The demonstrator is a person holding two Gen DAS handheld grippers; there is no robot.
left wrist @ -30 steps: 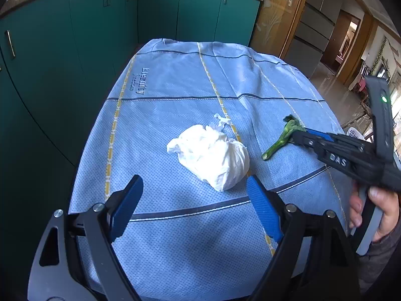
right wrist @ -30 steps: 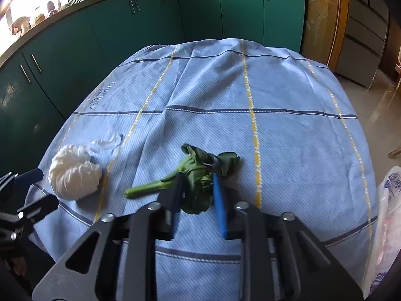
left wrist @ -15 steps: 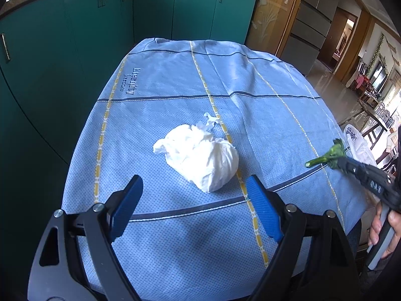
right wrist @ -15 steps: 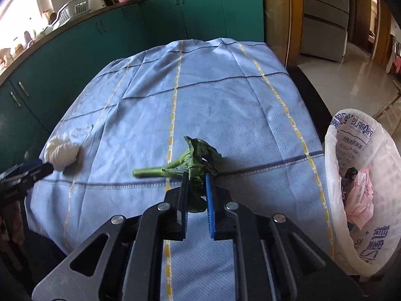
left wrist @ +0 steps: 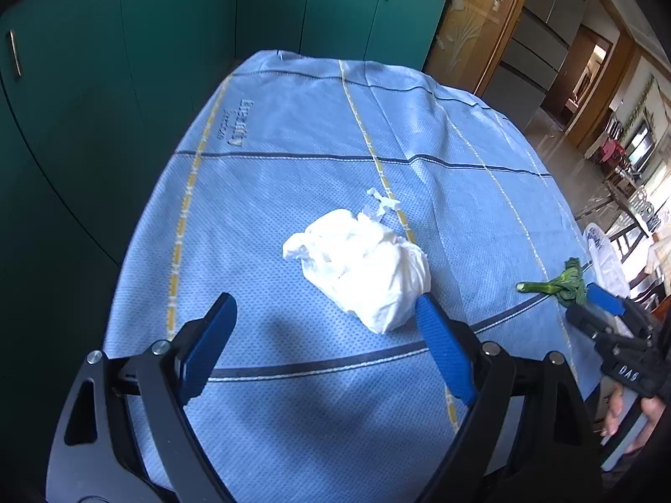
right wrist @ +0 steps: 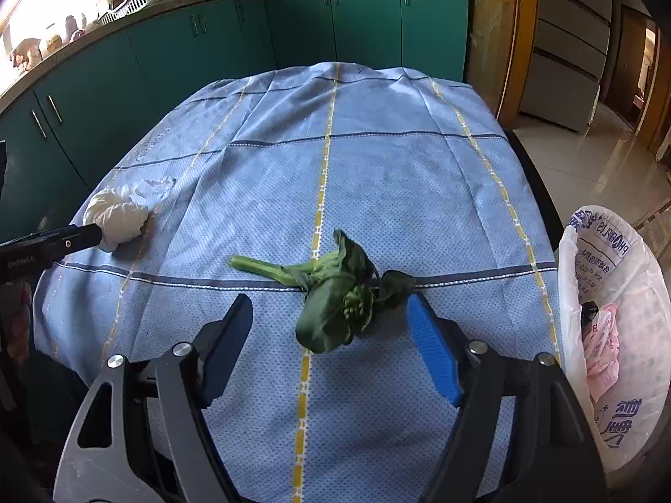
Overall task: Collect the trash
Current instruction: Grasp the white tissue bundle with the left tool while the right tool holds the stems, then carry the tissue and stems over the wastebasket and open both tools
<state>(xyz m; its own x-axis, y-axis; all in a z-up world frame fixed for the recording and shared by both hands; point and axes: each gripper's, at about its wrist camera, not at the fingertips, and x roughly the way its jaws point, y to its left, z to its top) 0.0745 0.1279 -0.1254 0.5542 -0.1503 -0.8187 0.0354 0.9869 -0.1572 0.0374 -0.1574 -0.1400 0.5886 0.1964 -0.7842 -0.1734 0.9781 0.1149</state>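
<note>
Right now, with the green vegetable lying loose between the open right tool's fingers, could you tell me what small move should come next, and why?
Probably close the right tool on the vegetable scrap again. Its jaws have just been opening, and the scrap lies on the tablecloth, short of the lined trash bin beside the table's right edge. It needs regripping before it can be carried over the rim.

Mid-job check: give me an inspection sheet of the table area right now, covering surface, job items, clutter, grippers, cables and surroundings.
Surface: blue checked tablecloth with yellow stripes, wrinkled at the far end.
Job's things: crumpled white tissue wad and wilted green vegetable stalk lie on the cloth; white plastic-lined trash bin beside the table holds pink wrappers.
Clutter: nothing seen.
Grippers: left gripper open, short of the wad; right gripper jaws just opened, stalk loose between them.
Cables: nothing seen.
Surroundings: green kitchen cabinets, wooden door frame.
</note>
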